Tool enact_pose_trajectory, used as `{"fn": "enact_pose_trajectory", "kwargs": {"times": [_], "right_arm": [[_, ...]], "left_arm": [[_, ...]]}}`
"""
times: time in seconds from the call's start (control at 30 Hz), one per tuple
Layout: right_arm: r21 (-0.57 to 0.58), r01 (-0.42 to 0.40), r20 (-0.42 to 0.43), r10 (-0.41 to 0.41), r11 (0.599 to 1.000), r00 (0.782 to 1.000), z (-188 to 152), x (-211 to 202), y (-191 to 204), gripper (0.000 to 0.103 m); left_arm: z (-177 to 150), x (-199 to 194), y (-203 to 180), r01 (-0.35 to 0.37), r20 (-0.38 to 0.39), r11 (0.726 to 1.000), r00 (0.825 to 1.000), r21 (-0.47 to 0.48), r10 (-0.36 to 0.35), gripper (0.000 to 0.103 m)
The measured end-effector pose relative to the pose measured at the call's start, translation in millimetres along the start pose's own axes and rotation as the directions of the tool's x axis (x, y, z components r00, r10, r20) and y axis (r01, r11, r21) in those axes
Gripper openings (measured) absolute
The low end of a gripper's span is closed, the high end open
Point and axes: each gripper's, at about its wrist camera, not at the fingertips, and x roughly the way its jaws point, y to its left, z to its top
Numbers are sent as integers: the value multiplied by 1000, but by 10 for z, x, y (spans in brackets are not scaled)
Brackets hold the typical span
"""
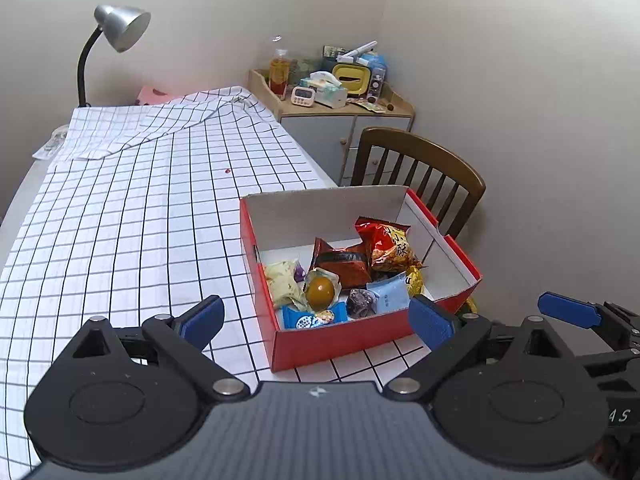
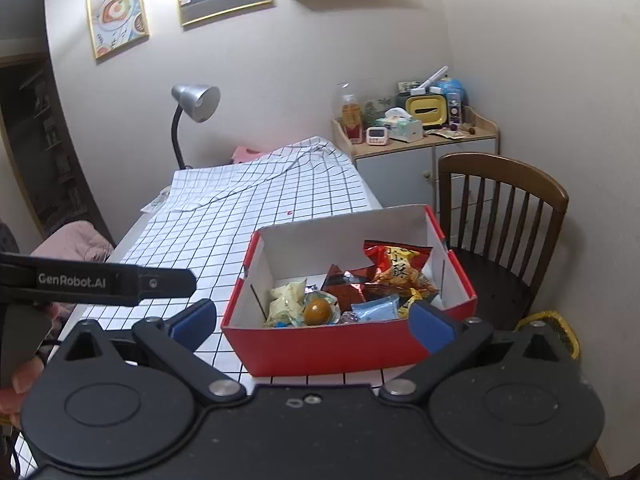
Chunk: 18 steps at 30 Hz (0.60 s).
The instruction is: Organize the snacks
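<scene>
Snacks (image 1: 340, 280) fill a red box (image 1: 344, 336) at the checked table's (image 1: 120, 220) near right corner, bare cloth stretching left. Both grippers, left (image 1: 316, 320) and right (image 2: 314, 320), hover empty, fingers wide, the box just ahead between them, seemingly untouched.

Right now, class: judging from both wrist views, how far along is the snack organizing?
Done: the snack packets lie together in the red box. In hand: nothing; the left gripper and right gripper are open and empty. Left: no loose snacks show on the checked tablecloth, so little remains.
</scene>
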Motion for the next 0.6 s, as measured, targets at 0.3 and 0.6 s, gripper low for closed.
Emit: {"fn": "enact_pose_trajectory", "kwargs": {"times": [0.3, 0.6], "right_arm": [[-1, 8, 23, -8, 1000, 1000, 9, -9, -9, 103], [36, 14, 12, -15, 999, 1000, 12, 22, -58, 103]], "left_arm": [[-26, -60, -69, -43, 30, 999, 999, -15, 43, 99], [-17, -69, -11, -66, 30, 997, 997, -49, 67, 99]]}}
